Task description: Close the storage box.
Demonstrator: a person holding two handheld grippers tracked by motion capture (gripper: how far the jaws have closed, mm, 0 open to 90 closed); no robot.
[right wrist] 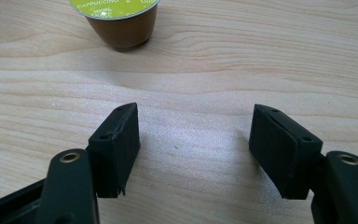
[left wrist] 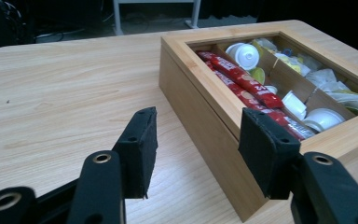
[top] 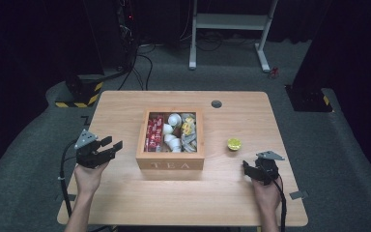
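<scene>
The right tool (top: 254, 170) is hovering low over the tabletop (top: 125, 104) with its jaws spread wide and nothing between them, and it is pointing toward the coffee capsule (top: 234, 144) that is standing alone on the bare wood, to the right of the wooden box (top: 170, 164). In the right gripper view the capsule (right wrist: 120, 21) is sitting upright just ahead of the gap, a little left of centre, green lid up, so the wide opening looks meant to pass around it; a slight swing to that side would probably be needed first.

The left tool (top: 107, 147) is also standing open and empty, waiting near the left wall of the box. In the left gripper view the box (left wrist: 205, 116) is lying close in front, and its divided compartments are holding red packets (left wrist: 242, 81), white cups (left wrist: 244, 55) and other sachets. The capsule probably belongs among them, and the left tool seems placed to steady the box.
</scene>
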